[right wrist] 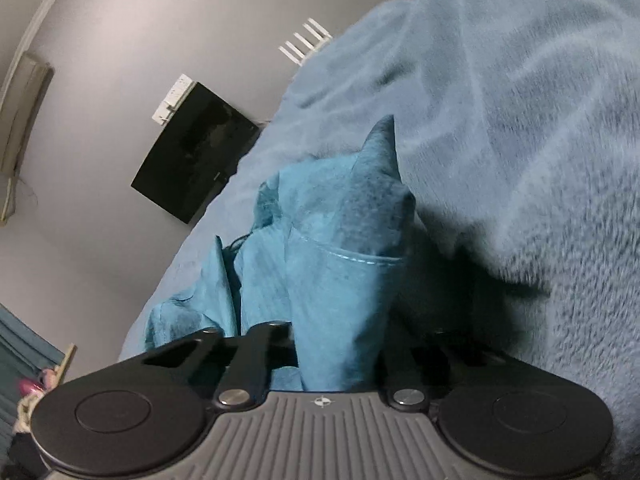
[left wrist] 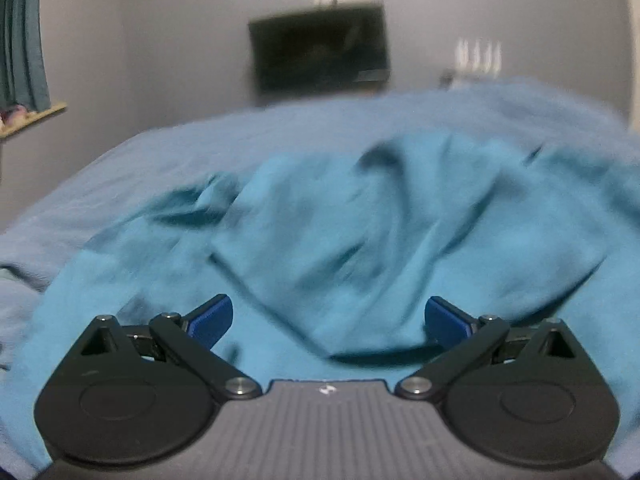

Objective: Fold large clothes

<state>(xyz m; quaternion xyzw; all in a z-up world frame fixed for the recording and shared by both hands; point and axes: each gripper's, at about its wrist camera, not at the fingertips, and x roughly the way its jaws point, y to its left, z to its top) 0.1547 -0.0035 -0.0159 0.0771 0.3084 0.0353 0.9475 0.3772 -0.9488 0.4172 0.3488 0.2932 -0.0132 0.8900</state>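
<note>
A teal garment point(left wrist: 320, 232) lies crumpled on the paler blue bedspread point(left wrist: 168, 152). In the left wrist view my left gripper point(left wrist: 328, 320) hovers just over the near part of the cloth, its blue pads point(left wrist: 210, 318) wide apart and nothing between them. In the right wrist view my right gripper point(right wrist: 338, 360) is shut on a bunched fold of the teal garment point(right wrist: 340, 272), which rises in a cone from between the jaws, with a stitched hem across it. The right fingertips are hidden by the cloth.
The fluffy blue bedspread point(right wrist: 520, 140) rises as a mound to the right of the held fold. A dark screen point(left wrist: 320, 54) hangs on the grey wall beyond the bed. A teal curtain point(left wrist: 24, 36) and a wooden ledge point(left wrist: 36, 116) are at far left.
</note>
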